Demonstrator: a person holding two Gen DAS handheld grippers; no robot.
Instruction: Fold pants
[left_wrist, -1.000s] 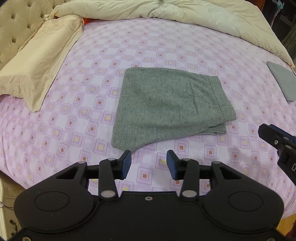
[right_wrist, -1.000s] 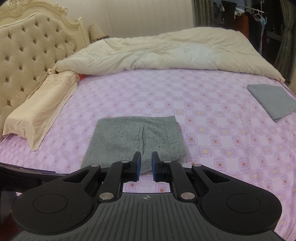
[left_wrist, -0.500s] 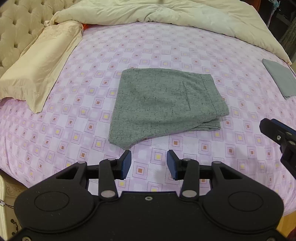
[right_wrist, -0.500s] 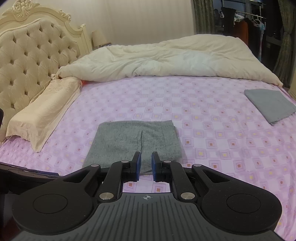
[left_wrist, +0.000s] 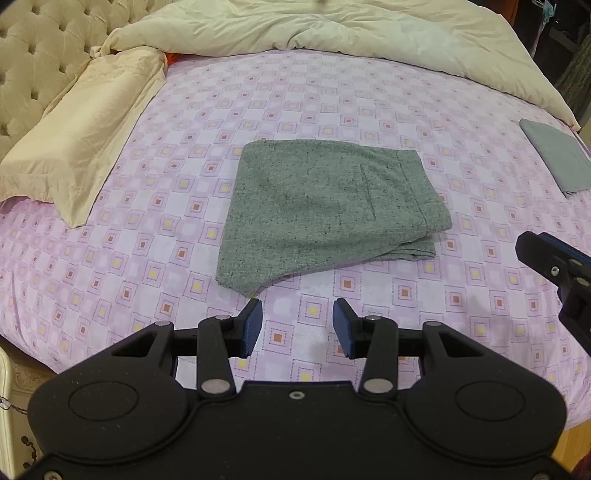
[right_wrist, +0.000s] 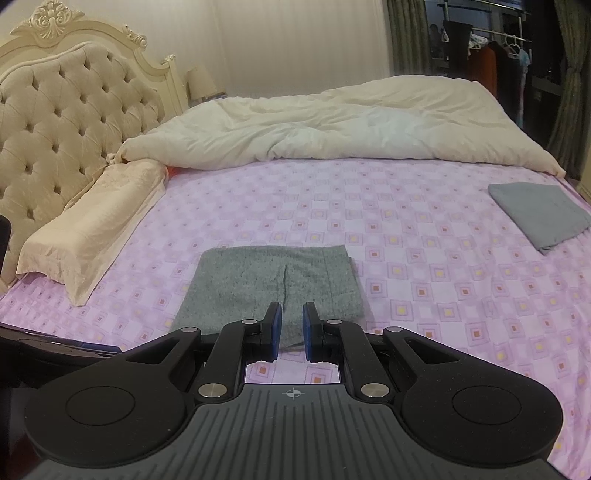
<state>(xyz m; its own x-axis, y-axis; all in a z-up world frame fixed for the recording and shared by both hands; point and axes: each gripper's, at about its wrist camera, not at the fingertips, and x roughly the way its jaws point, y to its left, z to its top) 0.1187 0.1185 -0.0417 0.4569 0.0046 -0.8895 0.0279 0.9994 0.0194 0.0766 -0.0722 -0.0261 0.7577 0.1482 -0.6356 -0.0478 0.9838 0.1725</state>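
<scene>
The grey speckled pants (left_wrist: 325, 210) lie folded into a compact rectangle on the pink patterned bed sheet (left_wrist: 369, 92). They also show in the right wrist view (right_wrist: 273, 280). My left gripper (left_wrist: 297, 326) is open and empty, above the sheet just short of the pants' near edge. My right gripper (right_wrist: 291, 328) has its jaws nearly together with a narrow gap and holds nothing; it hovers above the near edge of the pants. Part of the right gripper shows at the right edge of the left wrist view (left_wrist: 554, 266).
A cream pillow (left_wrist: 81, 133) lies at the left by the tufted headboard (right_wrist: 62, 133). A bunched cream duvet (right_wrist: 332, 125) covers the far side. A folded grey cloth (right_wrist: 539, 214) lies at the far right of the bed.
Both grippers have drawn back and up from the folded pants, which now look smaller and farther off. The pants have not moved. Both jaw gaps are unchanged.
</scene>
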